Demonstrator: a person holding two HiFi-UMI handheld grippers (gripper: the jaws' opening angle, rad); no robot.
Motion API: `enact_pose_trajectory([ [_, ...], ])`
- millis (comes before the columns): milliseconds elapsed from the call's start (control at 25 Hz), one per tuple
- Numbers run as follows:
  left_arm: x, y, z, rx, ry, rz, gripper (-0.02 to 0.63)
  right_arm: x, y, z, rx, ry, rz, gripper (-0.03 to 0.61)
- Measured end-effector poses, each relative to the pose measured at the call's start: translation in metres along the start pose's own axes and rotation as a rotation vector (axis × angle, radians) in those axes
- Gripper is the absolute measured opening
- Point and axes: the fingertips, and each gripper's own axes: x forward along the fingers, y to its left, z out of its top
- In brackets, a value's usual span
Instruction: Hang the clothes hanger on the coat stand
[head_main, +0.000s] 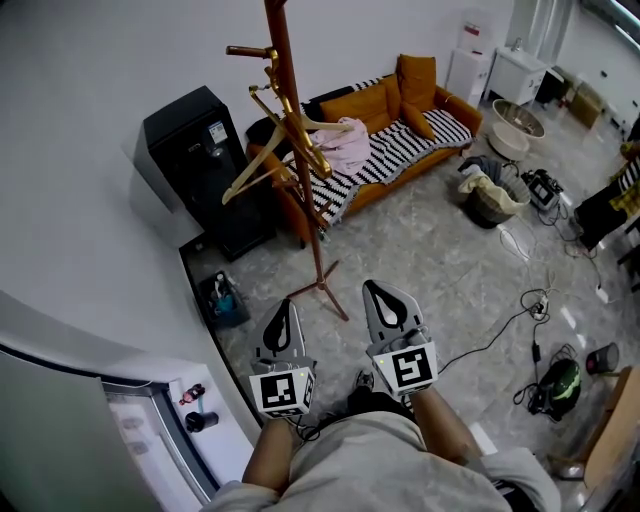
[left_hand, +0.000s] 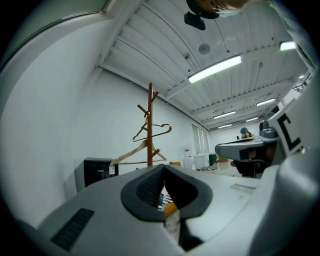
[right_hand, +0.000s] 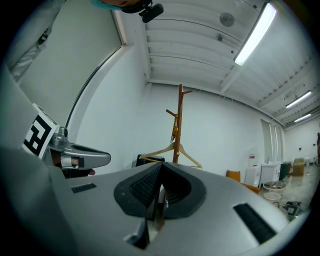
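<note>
Left claw (head_main: 284, 304) and right claw (head_main: 377, 288), closed, hover far from hanger (head_main: 248, 182).

A pale wooden clothes hanger (head_main: 255, 179) hangs tilted on a peg of the tall brown coat stand (head_main: 312, 235), upright on the floor.

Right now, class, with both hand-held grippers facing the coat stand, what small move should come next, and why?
Probably lower both and stop: the wooden hanger already hangs on the coat stand, and the left hand-held gripper and right hand-held gripper are shut on nothing, clear of it.
</note>
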Motion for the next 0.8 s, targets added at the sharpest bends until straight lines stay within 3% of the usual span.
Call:
enact_pose_trajectory([
  [800,0.012,-0.007,-0.002,0.002,0.006,-0.007,0.009,0.003,-0.009,-0.01,-0.018,0.019,0.005,0.005],
])
